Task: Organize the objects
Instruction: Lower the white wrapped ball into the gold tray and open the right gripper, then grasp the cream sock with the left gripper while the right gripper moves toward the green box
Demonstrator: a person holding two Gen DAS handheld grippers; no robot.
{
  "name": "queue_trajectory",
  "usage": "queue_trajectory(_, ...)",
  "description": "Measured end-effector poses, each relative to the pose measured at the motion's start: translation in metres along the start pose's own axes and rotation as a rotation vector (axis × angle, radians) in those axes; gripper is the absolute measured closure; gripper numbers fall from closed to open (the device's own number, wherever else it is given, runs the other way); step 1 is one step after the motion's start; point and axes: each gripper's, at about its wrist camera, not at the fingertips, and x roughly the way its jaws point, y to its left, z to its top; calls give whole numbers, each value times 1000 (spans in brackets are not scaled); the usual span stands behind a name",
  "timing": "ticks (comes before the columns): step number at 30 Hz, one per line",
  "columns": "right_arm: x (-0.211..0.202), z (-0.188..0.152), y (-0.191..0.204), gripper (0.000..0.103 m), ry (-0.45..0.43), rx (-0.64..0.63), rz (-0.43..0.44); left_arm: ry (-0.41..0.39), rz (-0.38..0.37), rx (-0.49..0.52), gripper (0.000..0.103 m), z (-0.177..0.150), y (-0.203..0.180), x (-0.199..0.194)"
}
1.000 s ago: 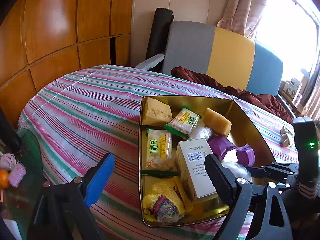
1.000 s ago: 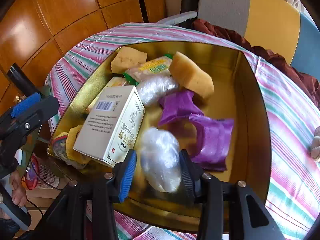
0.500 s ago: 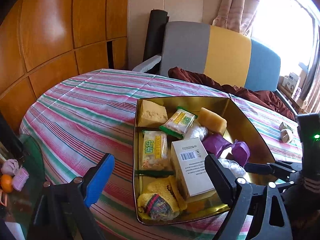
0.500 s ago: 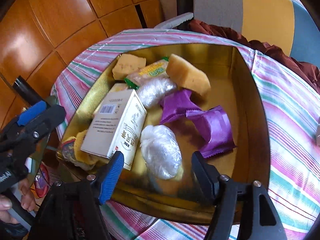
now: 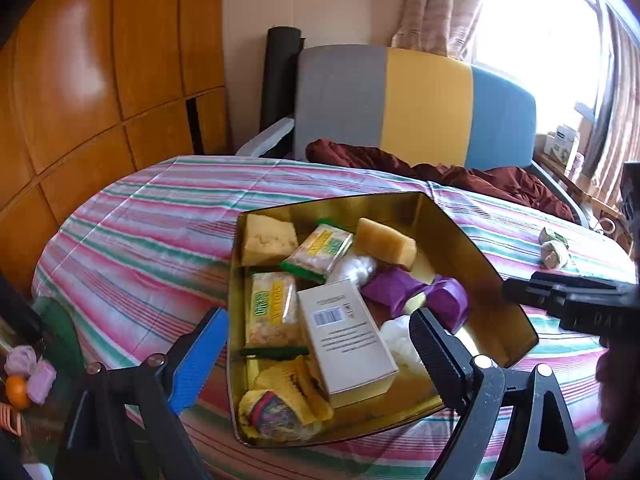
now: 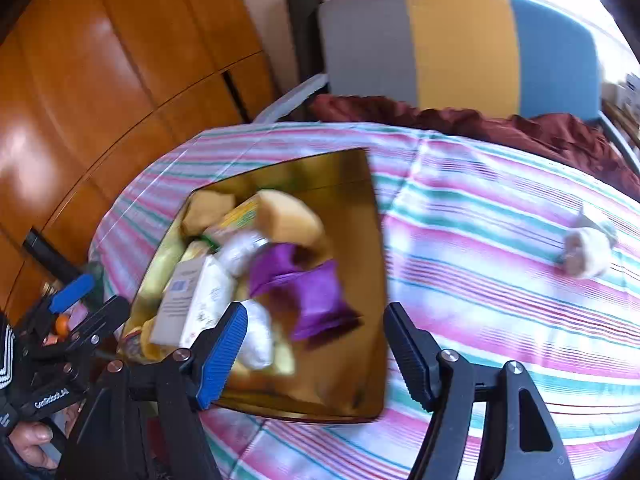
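Right wrist | right gripper [image 6: 316, 354] spread, empty, over tin [image 6: 360, 380] rim | left gripper [image 5: 320, 350] spread

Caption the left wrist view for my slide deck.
Open left gripper above gold rectangular tin of snack packets on striped tablecloth.

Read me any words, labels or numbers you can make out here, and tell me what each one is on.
"GenRobot.AI": on the body of the left hand-held gripper, right wrist view.
White box: barcode and small print, too small to read.
Yellow-green snack packets: lettering too blurred to read.
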Motion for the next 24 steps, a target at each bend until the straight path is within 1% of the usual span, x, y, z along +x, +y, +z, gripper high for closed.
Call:
queue_trajectory(5, -24, 10, -52, 31, -41, 94, -101, -13, -37, 59, 11, 9, -25, -1)
queue_trajectory(12, -64, 22, -145, 31, -113, 325, -239, -18, -111, 139, 11, 25, -69, 4)
queue_trajectory(17, -79, 30, -207, 31, -152, 432, -333, -6, -164, 188, 11, 35, -100, 11)
queue_trajectory(20, -84, 26, -240, 31, -175, 495, -395, 0, -197, 222, 11, 42, -121, 16)
queue_trajectory(24, -88, 7, -279, 31, -191, 622, -421, 20, -254, 258, 11, 52, -156, 25)
